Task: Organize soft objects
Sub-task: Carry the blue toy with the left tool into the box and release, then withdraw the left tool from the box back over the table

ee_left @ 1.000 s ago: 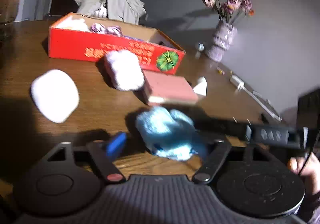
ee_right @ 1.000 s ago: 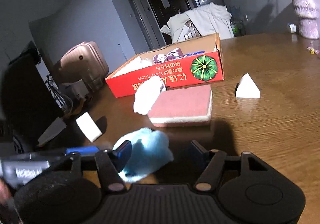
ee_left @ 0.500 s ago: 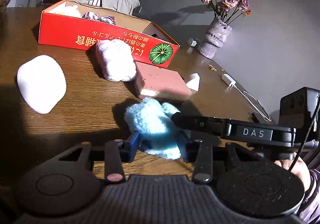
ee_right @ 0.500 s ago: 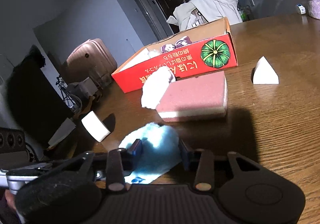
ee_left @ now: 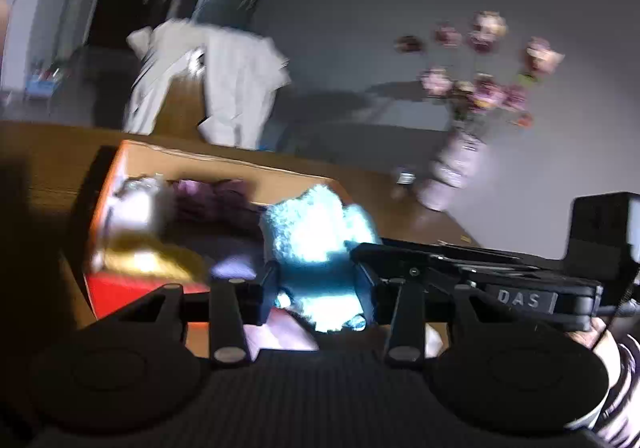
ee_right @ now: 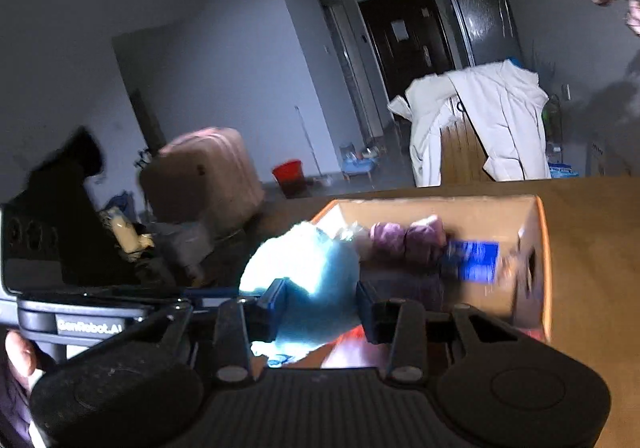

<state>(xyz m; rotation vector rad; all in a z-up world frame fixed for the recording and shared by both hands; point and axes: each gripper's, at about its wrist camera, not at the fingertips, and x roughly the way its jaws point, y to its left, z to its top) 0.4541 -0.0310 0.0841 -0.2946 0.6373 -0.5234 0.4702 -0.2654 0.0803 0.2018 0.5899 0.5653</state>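
A fluffy light-blue soft toy [ee_left: 316, 236] hangs in the air, gripped from two sides. My left gripper [ee_left: 318, 284] is shut on its lower part. My right gripper [ee_right: 320, 302] is shut on the same toy [ee_right: 308, 272]. The toy hovers at the near edge of an open red cardboard box [ee_left: 120, 292]. The right gripper's body [ee_left: 460, 268] reaches in from the right in the left wrist view. In the box [ee_right: 540, 248] lie purple soft items [ee_right: 404, 240], a blue item [ee_right: 472, 260] and a white one [ee_left: 136, 203].
A vase of dried flowers [ee_left: 452, 171] stands on the wooden table [ee_right: 592, 232] right of the box. Behind the table a chair carries a pale jacket [ee_right: 480, 127]. A pink suitcase [ee_right: 204, 175] and a red bucket [ee_right: 288, 171] are on the floor beyond.
Both grippers closed on the blue toy where it lay on the table, then rose with it and moved forward to the red box. The view is now motion-blurred.
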